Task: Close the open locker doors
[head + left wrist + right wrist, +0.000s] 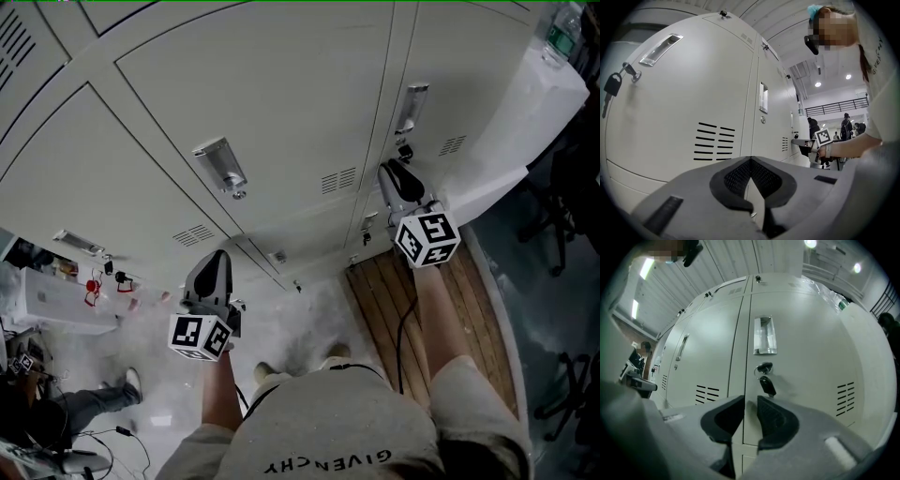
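Pale grey locker doors (pixel 281 84) fill the head view, and those I see lie flush with their frames. My left gripper (pixel 217 258) is low before a vented door (pixel 684 108); its jaws meet at the tips (pixel 751 159), shut on nothing. My right gripper (pixel 392 173) points at the narrow right-hand door (pixel 417 56). In the right gripper view that door (pixel 806 362) has a recessed handle (pixel 765 335) and a key (pixel 765 380) hanging in the lock. The right gripper (pixel 750 401) has a narrow gap between its jaws, with nothing in it.
A wooden slatted platform (pixel 469 309) lies under my right side. A white cabinet (pixel 534 122) stands to the right of the lockers. Clutter and a white box (pixel 56 300) sit at the left, near another person's shoe (pixel 131 382). People stand far off (pixel 846 124).
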The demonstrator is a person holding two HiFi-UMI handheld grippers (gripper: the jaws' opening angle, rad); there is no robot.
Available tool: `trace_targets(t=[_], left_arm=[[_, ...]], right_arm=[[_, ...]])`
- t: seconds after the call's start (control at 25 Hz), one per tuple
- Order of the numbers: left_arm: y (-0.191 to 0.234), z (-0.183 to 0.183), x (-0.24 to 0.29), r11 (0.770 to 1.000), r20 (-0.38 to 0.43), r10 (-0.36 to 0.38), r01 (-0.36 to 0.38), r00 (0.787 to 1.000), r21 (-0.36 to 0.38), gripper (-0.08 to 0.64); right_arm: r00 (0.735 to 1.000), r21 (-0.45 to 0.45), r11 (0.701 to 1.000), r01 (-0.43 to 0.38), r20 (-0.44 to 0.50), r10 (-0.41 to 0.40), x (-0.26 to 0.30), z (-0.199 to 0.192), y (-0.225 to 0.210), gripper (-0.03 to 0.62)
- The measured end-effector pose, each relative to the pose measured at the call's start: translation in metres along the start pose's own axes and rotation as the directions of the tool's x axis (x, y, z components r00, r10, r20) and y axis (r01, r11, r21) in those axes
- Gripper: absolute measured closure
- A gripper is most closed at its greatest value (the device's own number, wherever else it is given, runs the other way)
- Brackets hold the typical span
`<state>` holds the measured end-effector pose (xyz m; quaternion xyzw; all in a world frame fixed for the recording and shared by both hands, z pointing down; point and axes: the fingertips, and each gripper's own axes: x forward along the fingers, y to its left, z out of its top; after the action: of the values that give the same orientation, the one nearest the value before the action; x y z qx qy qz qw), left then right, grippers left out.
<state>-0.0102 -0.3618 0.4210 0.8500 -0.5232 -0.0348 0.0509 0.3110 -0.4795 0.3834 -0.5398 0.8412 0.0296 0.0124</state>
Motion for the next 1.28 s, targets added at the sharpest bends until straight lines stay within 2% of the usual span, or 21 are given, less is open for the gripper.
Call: trace_targets(t=[0.2, 0.44, 0.92, 1.12, 1.28], left_arm=[[0.012, 0.009, -0.015, 1.000, 0.016, 0.023, -0.023, 1.000, 0.004, 0.563], [0.039, 0.020, -0.045, 0.998, 0.028, 0.066, -0.066, 0.997, 0.005, 0.563], [0.097, 0.029, -0.127, 0.988, 0.031, 0.154, -0.154, 0.988, 0.003, 0.563], [0.139, 0.025, -0.163, 0.982, 0.031, 0.190, -0.189, 0.981, -0.005, 0.563], [0.154, 0.027, -0.182, 0.979, 0.035, 0.203, -0.203, 0.979, -0.008, 0.563]], right_arm=[[1.000, 0.009, 1.000, -0.017, 0.012, 0.017, -0.004, 0.007, 0.020, 0.522], [0.997, 0.033, 0.997, -0.071, 0.030, 0.069, -0.009, 0.014, 0.069, 0.523], [0.977, 0.058, 0.976, -0.212, 0.030, 0.210, -0.010, 0.011, 0.189, 0.591], [0.963, 0.071, 0.960, -0.270, 0.016, 0.270, -0.001, -0.001, 0.252, 0.592], [0.955, 0.073, 0.953, -0.295, 0.013, 0.295, -0.004, -0.003, 0.282, 0.592]])
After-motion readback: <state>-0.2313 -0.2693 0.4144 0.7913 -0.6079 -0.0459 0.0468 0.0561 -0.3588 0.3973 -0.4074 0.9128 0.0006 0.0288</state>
